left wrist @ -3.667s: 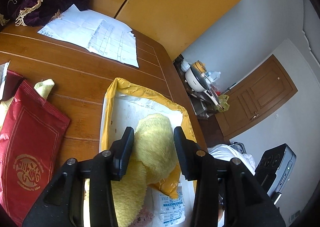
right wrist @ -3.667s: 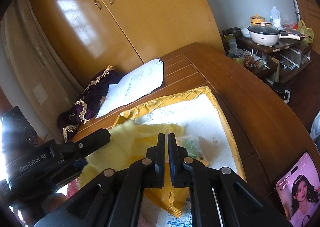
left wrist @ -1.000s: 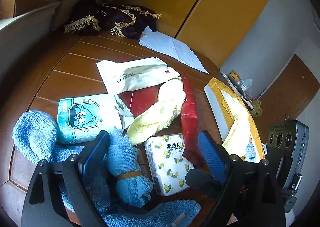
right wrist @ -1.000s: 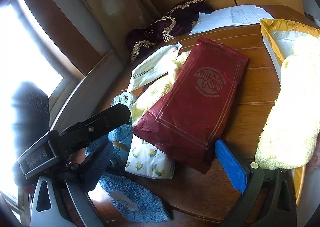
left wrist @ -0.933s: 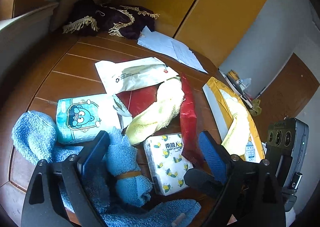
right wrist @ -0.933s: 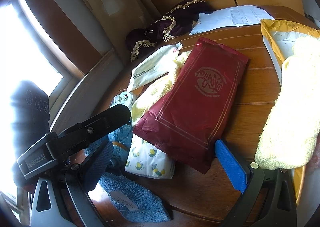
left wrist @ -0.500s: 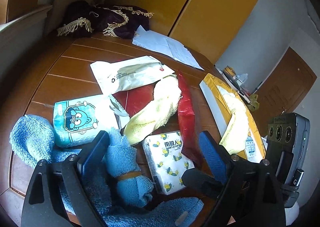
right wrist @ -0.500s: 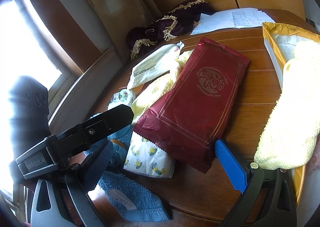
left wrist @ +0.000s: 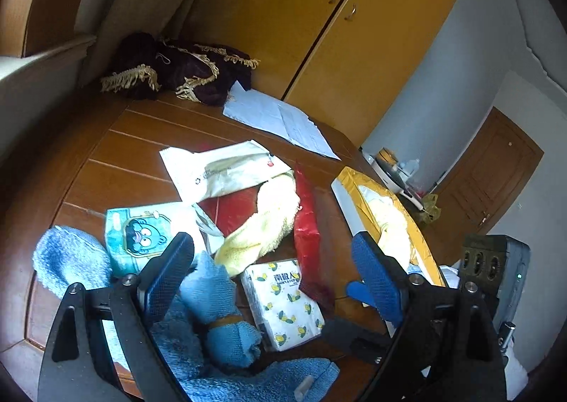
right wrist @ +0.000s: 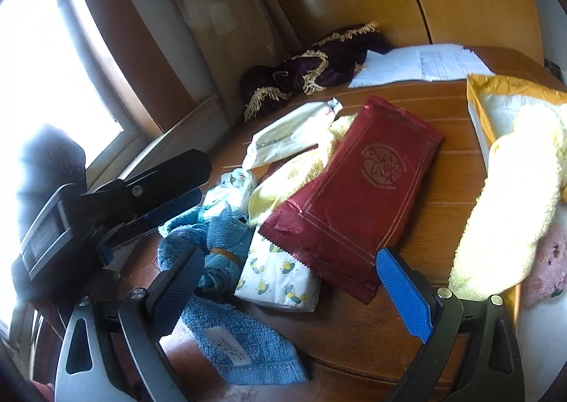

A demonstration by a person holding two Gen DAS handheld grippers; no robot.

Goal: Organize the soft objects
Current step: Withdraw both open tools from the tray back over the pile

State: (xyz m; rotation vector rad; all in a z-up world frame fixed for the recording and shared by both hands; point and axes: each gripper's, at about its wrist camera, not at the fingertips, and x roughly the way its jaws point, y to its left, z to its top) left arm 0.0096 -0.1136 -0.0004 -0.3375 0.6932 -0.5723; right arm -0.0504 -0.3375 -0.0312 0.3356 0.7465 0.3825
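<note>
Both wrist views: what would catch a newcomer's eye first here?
The dark red foil packet lies across the middle of the wooden table, overlapping a yellow towel and a tissue pack. Blue towels pile at the near edge between the open left claw fingers.

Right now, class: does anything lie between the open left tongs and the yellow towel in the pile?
Yes. The rolled blue towel and the tissue pack lie between the left tongs and the yellow towel. The red packet lies against the towel's right side.
</note>
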